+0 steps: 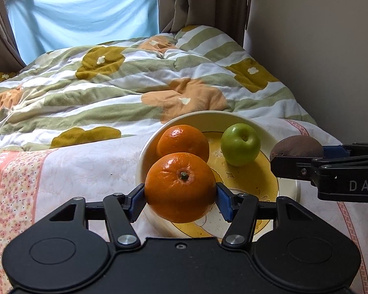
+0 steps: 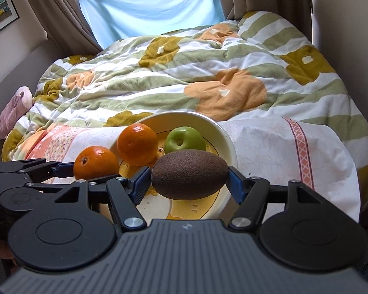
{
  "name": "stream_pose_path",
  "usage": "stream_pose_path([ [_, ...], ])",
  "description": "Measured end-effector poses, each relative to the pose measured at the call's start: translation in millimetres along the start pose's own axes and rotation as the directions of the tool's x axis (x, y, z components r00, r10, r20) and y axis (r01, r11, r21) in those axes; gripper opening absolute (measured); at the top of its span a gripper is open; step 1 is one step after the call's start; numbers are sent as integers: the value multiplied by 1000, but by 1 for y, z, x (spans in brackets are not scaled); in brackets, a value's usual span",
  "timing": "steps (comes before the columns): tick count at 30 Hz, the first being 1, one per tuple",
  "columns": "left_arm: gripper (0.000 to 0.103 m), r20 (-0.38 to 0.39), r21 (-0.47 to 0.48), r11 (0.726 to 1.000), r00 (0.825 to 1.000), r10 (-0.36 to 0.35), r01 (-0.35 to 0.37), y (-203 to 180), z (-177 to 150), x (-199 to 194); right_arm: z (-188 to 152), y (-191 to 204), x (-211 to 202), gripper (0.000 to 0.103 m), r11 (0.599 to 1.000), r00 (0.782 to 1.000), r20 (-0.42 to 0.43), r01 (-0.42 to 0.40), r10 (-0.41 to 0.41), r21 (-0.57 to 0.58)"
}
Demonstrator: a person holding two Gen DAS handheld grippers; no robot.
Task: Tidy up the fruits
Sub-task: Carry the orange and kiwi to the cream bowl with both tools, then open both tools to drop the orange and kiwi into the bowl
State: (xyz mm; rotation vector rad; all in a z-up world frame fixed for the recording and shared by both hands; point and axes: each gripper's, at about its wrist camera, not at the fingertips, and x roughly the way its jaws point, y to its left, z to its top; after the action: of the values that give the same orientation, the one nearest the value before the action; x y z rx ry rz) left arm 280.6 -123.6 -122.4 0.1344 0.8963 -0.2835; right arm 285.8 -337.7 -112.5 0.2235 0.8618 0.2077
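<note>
Left wrist cam sits right behind the left gripper (image 1: 180, 197), looking forward and down across the bed toward the blue sheet (image 1: 83, 12) at the window; bowl (image 1: 216, 117) close in front, slightly right. Right wrist cam rides behind the right gripper (image 2: 189, 181), same heading, same downward tilt, bowl (image 2: 229, 142) dead ahead and near. Both views share bowl, quilt (image 1: 110, 85), window end. Each cam catches the other gripper coming in from the side
</note>
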Motion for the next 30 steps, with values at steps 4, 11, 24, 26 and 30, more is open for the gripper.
stream_pose_path([
  [4, 64, -45, 43, 999, 999, 11, -9, -7, 0, 16, 1, -6, 10, 81, 1000, 1000, -23, -2, 2, 18],
  [11, 69, -66, 119, 993, 997, 26, -18, -15, -5, 22, 2, -9, 13, 81, 1000, 999, -32, 2, -1, 27],
  [24, 101, -4, 81, 996, 999, 37, -37, 4, -19, -29, -2, 1, 12, 81, 999, 999, -33, 14, -15, -41],
  [26, 101, -1, 58, 997, 999, 48, -48, 8, -21, -37, -4, 4, 14, 81, 998, 999, -36, 16, -19, -63],
  [30, 101, 5, 9, 998, 998, 62, -62, 18, -27, -48, -9, 11, 22, 81, 993, 999, -44, 17, -22, -115],
])
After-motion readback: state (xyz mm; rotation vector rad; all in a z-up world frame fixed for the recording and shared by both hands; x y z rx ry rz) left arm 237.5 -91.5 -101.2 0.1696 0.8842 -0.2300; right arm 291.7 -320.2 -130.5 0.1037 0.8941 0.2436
